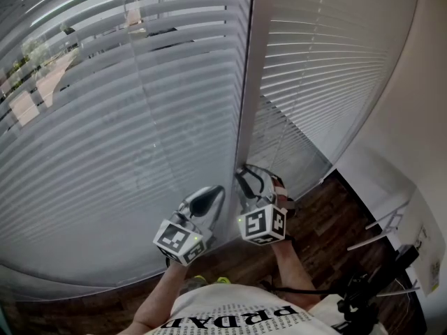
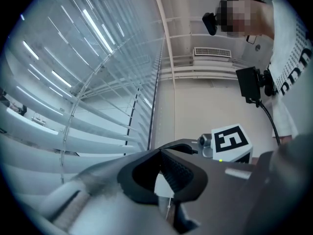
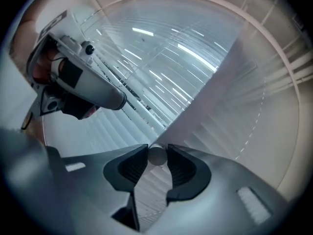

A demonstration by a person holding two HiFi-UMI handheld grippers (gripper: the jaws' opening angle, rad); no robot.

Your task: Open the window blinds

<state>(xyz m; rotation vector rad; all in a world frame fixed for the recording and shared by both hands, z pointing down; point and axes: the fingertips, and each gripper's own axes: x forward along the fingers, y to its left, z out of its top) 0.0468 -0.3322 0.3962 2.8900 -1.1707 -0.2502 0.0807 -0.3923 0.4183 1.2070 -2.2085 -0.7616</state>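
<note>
Currently the right gripper (image 3: 157, 153) has its jaws clenched on the round end of the tilt wand (image 3: 157, 157); both pads look to touch it. The left gripper (image 2: 162, 160) has its jaws pinched together on a small white cord pull (image 2: 160, 189), w/ a thin cord trailing below it.

Both grippers sit low and near each other, just beside the window post (image 1: 244, 82) that splits the two panes. The left blind (image 1: 119, 117) is on one side of it, the right blind (image 1: 328, 68) on the other. Dark wood floor (image 1: 328, 222) is below.

Progress, as a judgement: early to mid. Both blinds hang full length, so nothing is raised. On the left blind, a bit of outdoors shows between the upper slats, so approx. part-tilted; lower down the slats read as closed, though that may be the viewing angle. The right blind looks shut, w/ only thin light lines between slats.

Done: grips are set on both the wand and the cord. Left to do: prob. twist the wand to turn the slats flat and/or pull the cord to lift a blind. Can't tell which blind each control belongs to.
</note>
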